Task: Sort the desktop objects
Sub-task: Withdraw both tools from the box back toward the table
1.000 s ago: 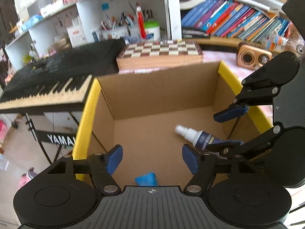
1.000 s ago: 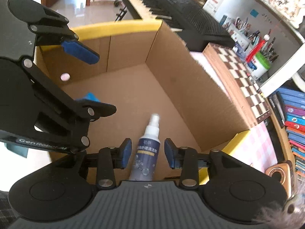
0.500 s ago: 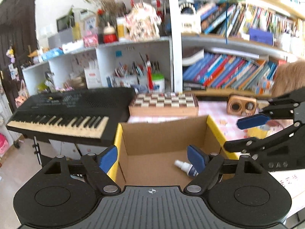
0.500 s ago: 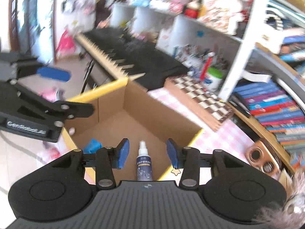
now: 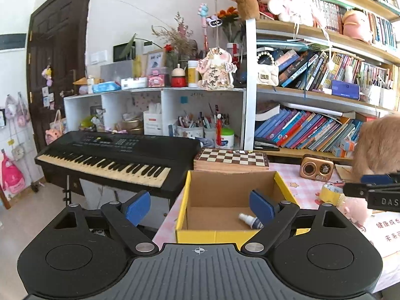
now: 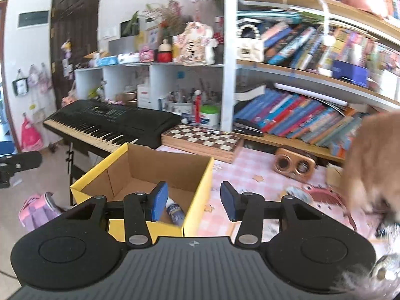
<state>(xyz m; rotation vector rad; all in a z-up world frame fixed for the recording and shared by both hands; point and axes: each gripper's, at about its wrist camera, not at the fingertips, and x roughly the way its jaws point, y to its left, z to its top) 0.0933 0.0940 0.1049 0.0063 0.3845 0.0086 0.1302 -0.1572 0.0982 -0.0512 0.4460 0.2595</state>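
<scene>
The box (image 5: 215, 235) is yellow outside and brown inside; the chessboard (image 5: 231, 157) is chequered brown and cream; the tablecloth (image 6: 252, 172) is pink-and-white checked; the keyboard (image 5: 117, 155) is black.

Both wrist views look down past the cardboard box (image 5: 232, 187) toward shelves.

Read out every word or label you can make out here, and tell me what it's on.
"DAS", cut off at the edge: right claw, lower arm.
"平安喜乐", probably: pink figurine.
"健康成长": white sheet on the table.
Too small to read: spray bottle label, book spines, keyboard panel.
</scene>
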